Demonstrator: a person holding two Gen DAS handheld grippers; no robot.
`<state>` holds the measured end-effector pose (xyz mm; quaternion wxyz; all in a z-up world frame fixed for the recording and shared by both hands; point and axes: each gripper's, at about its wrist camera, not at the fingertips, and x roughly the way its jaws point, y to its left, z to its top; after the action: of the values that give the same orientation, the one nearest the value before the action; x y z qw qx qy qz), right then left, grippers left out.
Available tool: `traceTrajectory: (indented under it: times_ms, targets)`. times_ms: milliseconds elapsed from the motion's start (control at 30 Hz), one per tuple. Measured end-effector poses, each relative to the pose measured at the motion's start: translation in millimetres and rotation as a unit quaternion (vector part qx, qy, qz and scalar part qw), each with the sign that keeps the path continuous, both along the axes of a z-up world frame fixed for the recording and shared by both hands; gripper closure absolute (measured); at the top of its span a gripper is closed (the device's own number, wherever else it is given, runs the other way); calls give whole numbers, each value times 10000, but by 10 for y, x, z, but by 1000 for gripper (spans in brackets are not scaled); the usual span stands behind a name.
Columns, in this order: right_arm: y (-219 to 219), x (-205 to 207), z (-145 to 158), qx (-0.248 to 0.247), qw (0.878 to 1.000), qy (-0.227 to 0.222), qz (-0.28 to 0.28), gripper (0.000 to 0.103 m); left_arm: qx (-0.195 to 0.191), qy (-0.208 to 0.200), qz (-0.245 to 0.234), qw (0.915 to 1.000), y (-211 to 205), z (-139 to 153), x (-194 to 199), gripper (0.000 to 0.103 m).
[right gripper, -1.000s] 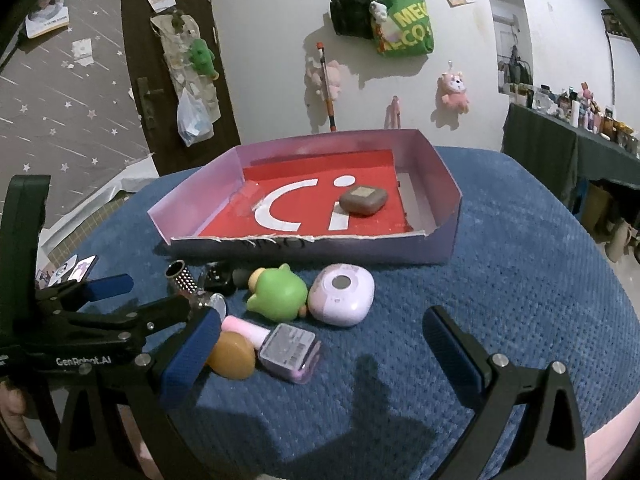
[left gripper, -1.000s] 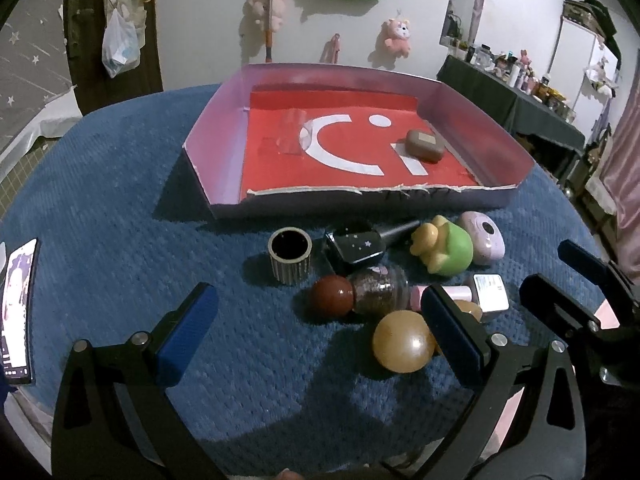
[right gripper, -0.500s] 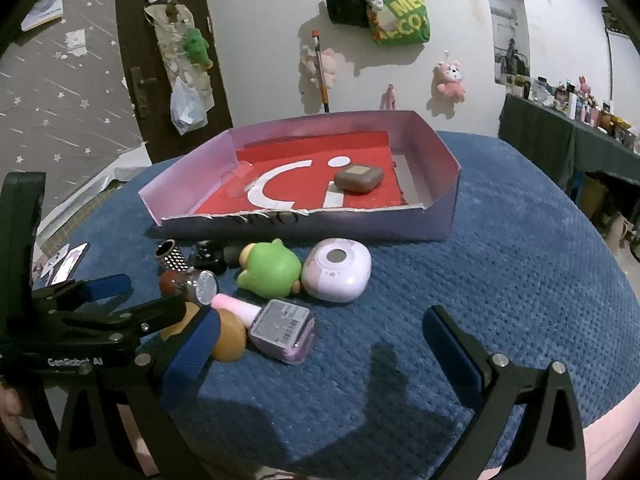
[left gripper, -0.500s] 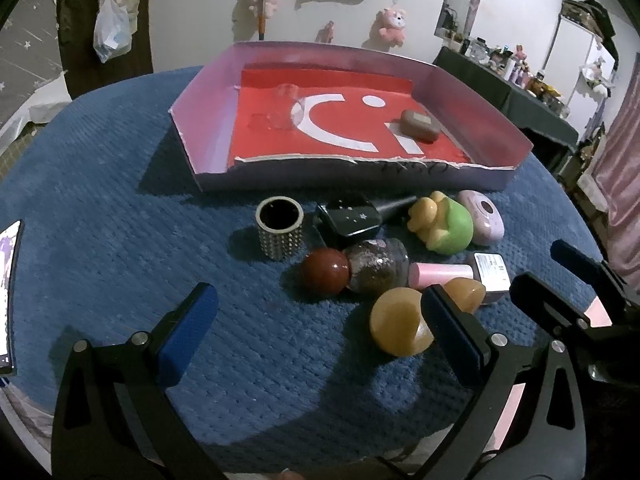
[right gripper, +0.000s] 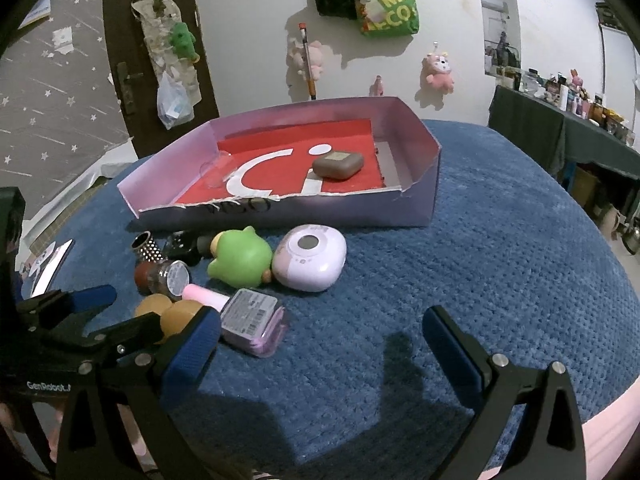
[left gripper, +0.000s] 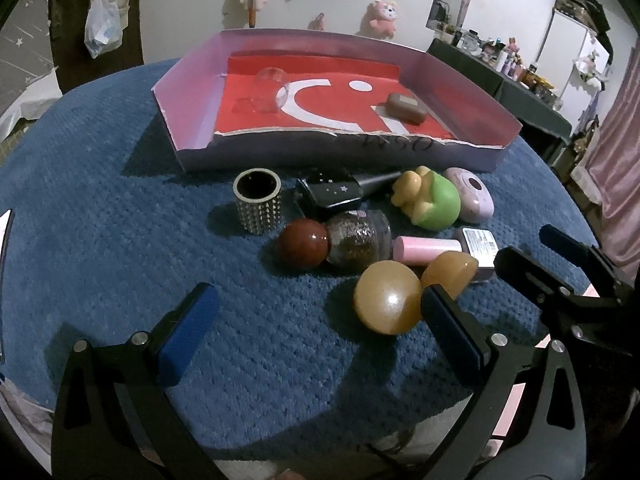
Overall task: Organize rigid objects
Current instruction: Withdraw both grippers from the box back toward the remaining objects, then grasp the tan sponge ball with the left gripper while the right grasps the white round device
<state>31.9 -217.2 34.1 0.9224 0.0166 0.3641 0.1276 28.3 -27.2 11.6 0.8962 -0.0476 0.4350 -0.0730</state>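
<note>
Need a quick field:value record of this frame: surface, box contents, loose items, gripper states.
surface: blue textured cloth
box: shallow lilac box with red liner, at the far side of the loose items
in box: brown case; clear glass lying on its side
loose items: studded cup, black bottle, dark red ball, glitter jar, green frog toy, lilac case, pink-capped bottle, two orange balls
left gripper: open, empty
right gripper: open, empty
</note>
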Motion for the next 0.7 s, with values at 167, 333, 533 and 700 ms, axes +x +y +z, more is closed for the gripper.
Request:
traceTrajectory:
  times_ms: [167,333,533,700]
  targets:
    - [-25,18,-32,-135,9999,-53,-3,0,100,8,-66,9999,-61,-18,-43,0]
    - [-142,190,-9,-82,9998,-99,-164,0,126,1,-45,9999,-85,-18,-34,0]
    - [-102,435,-58,-176,9998,70,-51,5,196,-17,-52,9998,-117,-10,-38,1]
    - [-15,557,-85,-207,9996,181,115,8,270,-49,-203,9994,-197,-24,-70,1]
